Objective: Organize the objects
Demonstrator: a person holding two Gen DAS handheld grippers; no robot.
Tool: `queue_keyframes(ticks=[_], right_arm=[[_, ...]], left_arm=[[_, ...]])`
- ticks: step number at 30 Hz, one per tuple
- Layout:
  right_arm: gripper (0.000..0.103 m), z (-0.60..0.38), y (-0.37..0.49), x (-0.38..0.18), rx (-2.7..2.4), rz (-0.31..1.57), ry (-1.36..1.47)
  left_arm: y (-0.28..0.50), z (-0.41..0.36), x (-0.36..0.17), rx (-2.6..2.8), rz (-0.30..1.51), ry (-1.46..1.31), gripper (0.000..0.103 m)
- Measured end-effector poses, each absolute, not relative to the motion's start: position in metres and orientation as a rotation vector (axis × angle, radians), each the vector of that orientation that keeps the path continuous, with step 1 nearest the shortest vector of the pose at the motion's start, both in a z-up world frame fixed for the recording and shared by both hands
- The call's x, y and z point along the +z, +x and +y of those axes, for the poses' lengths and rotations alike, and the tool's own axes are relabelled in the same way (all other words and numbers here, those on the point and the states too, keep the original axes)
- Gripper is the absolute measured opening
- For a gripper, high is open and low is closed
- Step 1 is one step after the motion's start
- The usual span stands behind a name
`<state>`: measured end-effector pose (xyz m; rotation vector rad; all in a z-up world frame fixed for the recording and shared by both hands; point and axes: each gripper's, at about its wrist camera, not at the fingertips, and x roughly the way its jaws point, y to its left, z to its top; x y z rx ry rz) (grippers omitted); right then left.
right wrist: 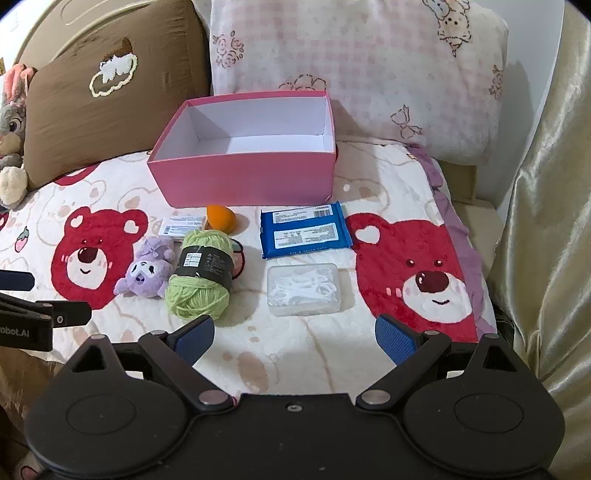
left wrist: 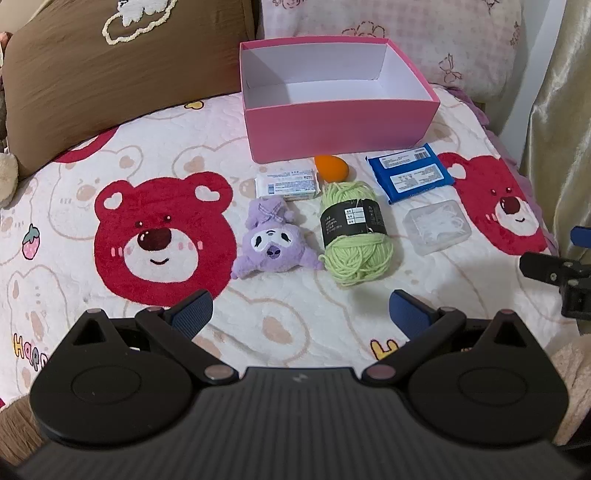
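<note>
An empty pink box (left wrist: 340, 122) (right wrist: 251, 177) stands open on the bear-print blanket. In front of it lie a white packet (left wrist: 287, 183) (right wrist: 183, 225), an orange egg-shaped sponge (left wrist: 331, 168) (right wrist: 221, 218), a blue wipes pack (left wrist: 408, 171) (right wrist: 304, 230), a green yarn skein (left wrist: 352, 230) (right wrist: 201, 275), a purple plush toy (left wrist: 275, 240) (right wrist: 146, 273) and a clear plastic case (left wrist: 436, 226) (right wrist: 304, 290). A dark hair tie (right wrist: 239, 258) peeks out behind the yarn. My left gripper (left wrist: 301, 312) hovers open, short of the plush and yarn. My right gripper (right wrist: 295, 334) hovers open, short of the clear case. Both are empty.
A brown pillow (left wrist: 110, 74) (right wrist: 107, 96) and a pink checked pillow (left wrist: 388, 29) (right wrist: 354, 66) lean behind the box. A grey rabbit plush (right wrist: 11, 125) sits at far left. A gold curtain (right wrist: 546, 184) hangs along the bed's right edge.
</note>
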<state>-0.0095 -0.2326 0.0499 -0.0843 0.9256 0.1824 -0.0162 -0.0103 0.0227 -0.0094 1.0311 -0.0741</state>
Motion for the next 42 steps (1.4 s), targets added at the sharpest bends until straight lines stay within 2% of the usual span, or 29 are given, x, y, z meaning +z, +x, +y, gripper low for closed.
queue_keyframes(ticks=[24,42], right_arm=[[0.096,-0.231,-0.021,0.056,0.248,0.891,-0.129],[0.096,-0.227,-0.019,0.05,0.248,0.908,-0.136]], left_arm=[[-0.024,-0.024,0.035,-0.077,1.002,0.02,0.103],[-0.018,-0.016,0.023,-0.076,1.046,-0.02,0.103]])
